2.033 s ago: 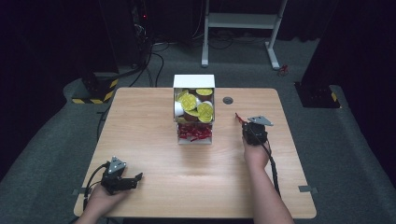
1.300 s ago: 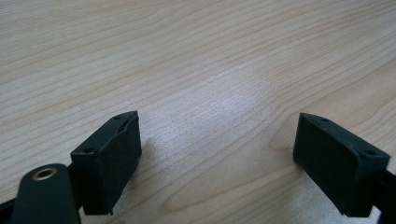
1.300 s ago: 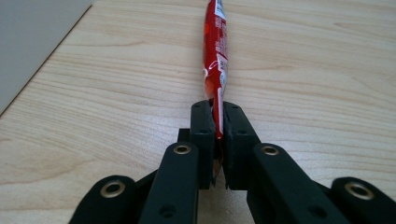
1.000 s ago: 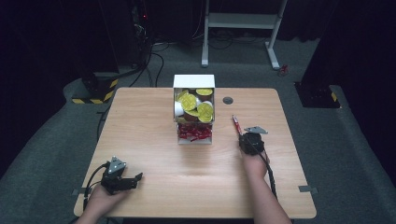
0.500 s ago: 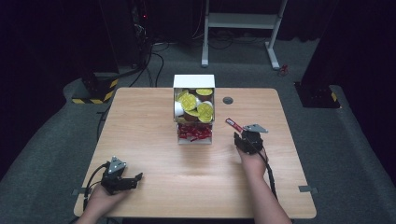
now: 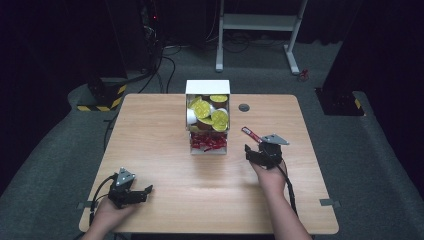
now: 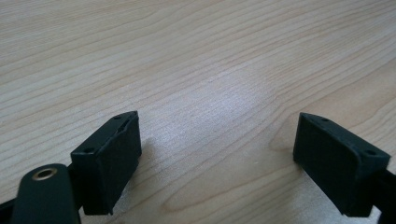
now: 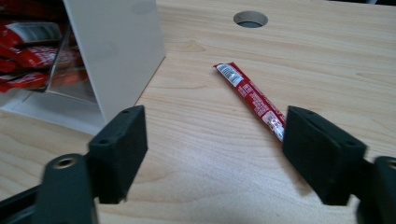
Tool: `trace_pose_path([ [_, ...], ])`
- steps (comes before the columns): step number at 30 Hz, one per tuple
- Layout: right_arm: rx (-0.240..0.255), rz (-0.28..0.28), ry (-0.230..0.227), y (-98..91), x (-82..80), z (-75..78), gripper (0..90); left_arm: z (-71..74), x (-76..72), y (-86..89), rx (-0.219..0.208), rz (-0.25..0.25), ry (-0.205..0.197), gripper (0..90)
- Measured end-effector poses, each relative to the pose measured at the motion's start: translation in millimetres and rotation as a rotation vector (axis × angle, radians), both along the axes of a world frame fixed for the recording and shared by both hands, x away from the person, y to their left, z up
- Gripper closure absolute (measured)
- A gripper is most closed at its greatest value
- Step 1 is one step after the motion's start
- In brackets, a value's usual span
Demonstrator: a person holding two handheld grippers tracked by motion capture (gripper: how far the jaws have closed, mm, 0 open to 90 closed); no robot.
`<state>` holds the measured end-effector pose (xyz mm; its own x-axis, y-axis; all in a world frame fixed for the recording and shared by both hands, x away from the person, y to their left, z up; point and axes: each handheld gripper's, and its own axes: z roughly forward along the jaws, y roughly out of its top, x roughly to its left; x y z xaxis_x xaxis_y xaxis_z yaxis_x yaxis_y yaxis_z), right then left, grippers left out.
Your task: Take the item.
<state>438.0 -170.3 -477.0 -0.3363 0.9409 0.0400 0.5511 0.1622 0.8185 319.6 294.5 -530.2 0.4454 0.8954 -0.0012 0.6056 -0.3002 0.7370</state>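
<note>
The red stick sachet [image 8: 252, 99] lies flat on the bench [image 6: 150, 135], just right of the white dispenser box [image 6: 207, 88] and toward the bench's right edge, a little short of the round cable hole [image 6: 244, 107] near the far edge. In the high view the right gripper [image 6: 261, 152] sits just behind the sachet's near end, jaws spread wide with nothing between them. In the right gripper view the sachet's near end runs up to, and partly behind, the right-hand jaw, so the gripper is off-centre for a pick.

To do this step well, it looks best to shift the gripper sideways until the sachet sits midway between the jaws, lower until the pads nearly brush the wood, then close across the narrow width near the middle, since a thin flat packet is likely to slip or pivot if caught by its tip.

The left gripper [image 6: 131, 194] rests near the bench's near-left corner, jaws wide apart over bare wood.

The sachet carries white print and a pale label patch by its far end, too small to read. Red packets [image 8: 28, 56] fill the box's lower tray, yellow-lidded cups [image 6: 209, 111] sit above; no writing is legible.
</note>
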Motion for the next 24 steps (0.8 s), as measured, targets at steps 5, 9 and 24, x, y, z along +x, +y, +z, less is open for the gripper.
trace_pose_path([
  [5,0.006,0.011,-0.002,0.7,-9.3,4.6,15.1,0.0,0.0,0.0,0.000,0.000,0.000,15.6],
  [9,-0.005,0.018,-0.008,2.5,-21.4,6.4,14.3,0.0,0.0,0.0,0.000,0.000,0.000,15.6],
  [24,-0.013,0.036,0.012,-6.1,-81.3,-19.7,12.4,0.0,0.0,0.0,-0.001,0.000,0.000,15.6],
])
